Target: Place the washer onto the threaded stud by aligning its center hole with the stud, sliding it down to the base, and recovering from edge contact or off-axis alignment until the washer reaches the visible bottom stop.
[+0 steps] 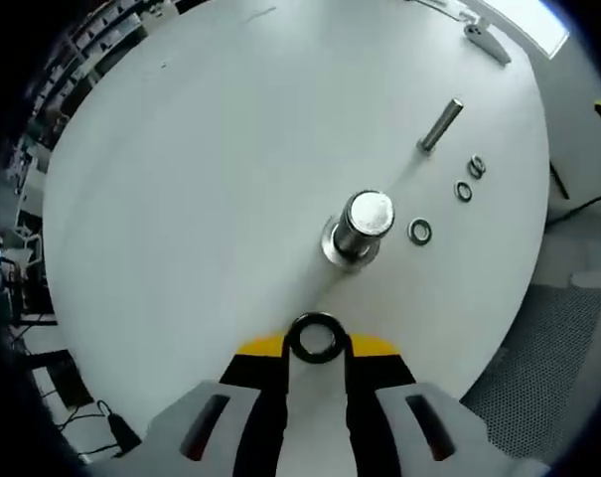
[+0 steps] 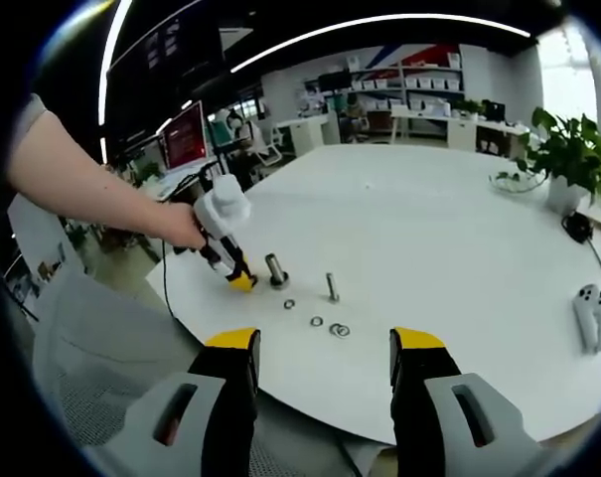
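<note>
My white bench [image 1: 201, 179] carries everything. My right claw [image 2: 323, 350] hangs open and empty off its near edge. My left claw [image 1: 316, 350] pinches the washer [image 1: 315, 338] between its tips, just short of the upright threaded stud [image 1: 360, 227]. Three spare washers [image 1: 419, 232] lie beyond, near a second stud [image 1: 440, 125].

stud [image 1: 361, 225]: polished metal | washer [image 1: 315, 338]: dark metal | table [image 1: 201, 169]: matt white

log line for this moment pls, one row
left gripper: shut on washer, short of stud | right gripper: open, off table | spare washers: on table
</note>
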### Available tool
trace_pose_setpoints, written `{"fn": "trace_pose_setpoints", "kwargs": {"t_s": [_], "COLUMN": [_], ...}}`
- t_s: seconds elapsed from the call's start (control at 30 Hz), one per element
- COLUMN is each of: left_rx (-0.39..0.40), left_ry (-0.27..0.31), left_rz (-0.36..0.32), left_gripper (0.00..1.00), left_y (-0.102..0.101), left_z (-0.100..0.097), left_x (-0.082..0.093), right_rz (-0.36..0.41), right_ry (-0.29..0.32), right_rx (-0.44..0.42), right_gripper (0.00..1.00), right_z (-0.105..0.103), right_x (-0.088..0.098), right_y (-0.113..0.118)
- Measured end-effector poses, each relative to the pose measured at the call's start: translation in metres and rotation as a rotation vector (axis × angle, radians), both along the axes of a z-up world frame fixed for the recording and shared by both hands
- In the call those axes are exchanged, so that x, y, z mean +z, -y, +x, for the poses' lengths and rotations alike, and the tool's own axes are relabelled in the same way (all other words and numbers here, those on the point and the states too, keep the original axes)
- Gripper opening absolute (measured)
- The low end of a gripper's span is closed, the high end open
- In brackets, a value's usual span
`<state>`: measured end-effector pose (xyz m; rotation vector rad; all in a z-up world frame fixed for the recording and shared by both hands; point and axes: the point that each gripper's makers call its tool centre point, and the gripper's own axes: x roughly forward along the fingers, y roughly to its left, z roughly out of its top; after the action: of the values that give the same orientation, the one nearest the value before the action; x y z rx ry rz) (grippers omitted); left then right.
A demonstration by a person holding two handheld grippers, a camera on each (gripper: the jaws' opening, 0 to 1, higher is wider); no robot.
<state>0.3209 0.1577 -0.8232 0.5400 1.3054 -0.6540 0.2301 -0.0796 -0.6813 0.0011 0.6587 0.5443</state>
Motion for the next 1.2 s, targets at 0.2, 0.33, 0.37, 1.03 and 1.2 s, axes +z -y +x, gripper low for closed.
{"fn": "trace_pose_setpoints", "kwargs": {"t_s": [0.2,0.33,0.37,1.03,1.2], "left_rx": [-0.009,-0.011,-0.008,-0.190,-0.199], "left_ry": [0.056,0.097,0.097,0.095,0.082], "left_rz": [-0.064,-0.110,-0.117,-0.080,-0.068], "left_gripper": [0.18,0.18,0.18,0.19,0.19], "left_y": [0.006,0.011,0.012,0.055,0.057], "left_z": [0.013,0.020,0.021,0.024,0.027], "left_x": [0.021,0.040,0.043,0.050,0.043], "right_rz": [0.002,0.000,0.001,0.014,0.018], "right_ry": [-0.003,-0.003,-0.004,0.000,-0.001], "right_rx": [0.005,0.008,0.008,-0.002,-0.006], "right_gripper": [0.55,0.55,0.55,0.54,0.54], "right_z": [0.000,0.000,-0.001,0.000,0.000], "right_x": [-0.001,0.000,0.000,0.000,0.001], "right_y": [-0.001,-0.002,-0.002,-0.001,0.000]}}
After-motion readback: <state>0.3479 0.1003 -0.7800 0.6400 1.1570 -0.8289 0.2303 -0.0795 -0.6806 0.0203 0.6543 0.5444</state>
